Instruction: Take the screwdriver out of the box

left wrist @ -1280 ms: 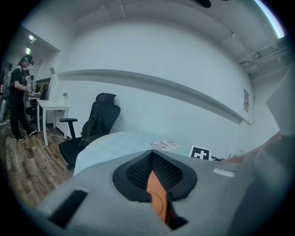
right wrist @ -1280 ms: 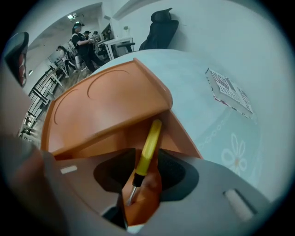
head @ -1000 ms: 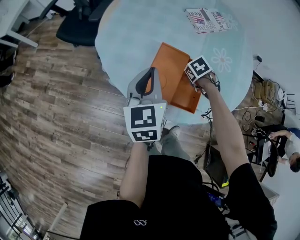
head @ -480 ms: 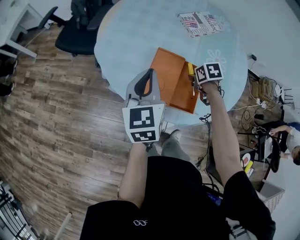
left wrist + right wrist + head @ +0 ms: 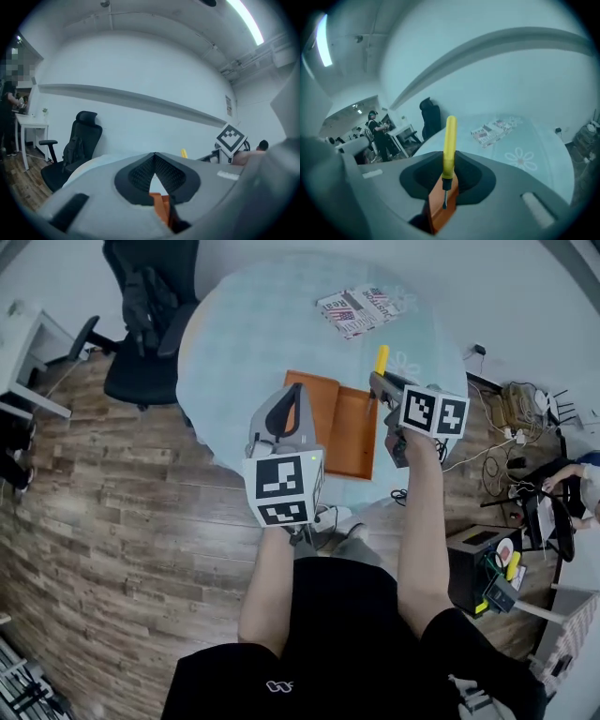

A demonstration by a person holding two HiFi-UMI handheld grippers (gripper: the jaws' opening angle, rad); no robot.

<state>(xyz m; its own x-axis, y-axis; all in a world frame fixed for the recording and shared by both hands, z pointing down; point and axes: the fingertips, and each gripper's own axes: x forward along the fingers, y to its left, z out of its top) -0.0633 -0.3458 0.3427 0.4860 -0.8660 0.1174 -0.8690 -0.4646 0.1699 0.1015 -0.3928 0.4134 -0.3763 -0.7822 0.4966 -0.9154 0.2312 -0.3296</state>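
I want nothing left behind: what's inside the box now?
Only bare orange shows inside the box; the screwdriver is up in the right claw. The left claw covers part of its left side.

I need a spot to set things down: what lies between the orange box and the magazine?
Only bare tablecloth between box and magazine, in the head view.

The box [image 5: 352, 442] lies on the table [image 5: 248, 343], magazine [image 5: 356, 310] behind it.

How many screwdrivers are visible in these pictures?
1. The yellow-handled screwdriver is clamped in the right gripper, held in the air near the open orange box on the table. Another could lie hidden behind the box's wall.
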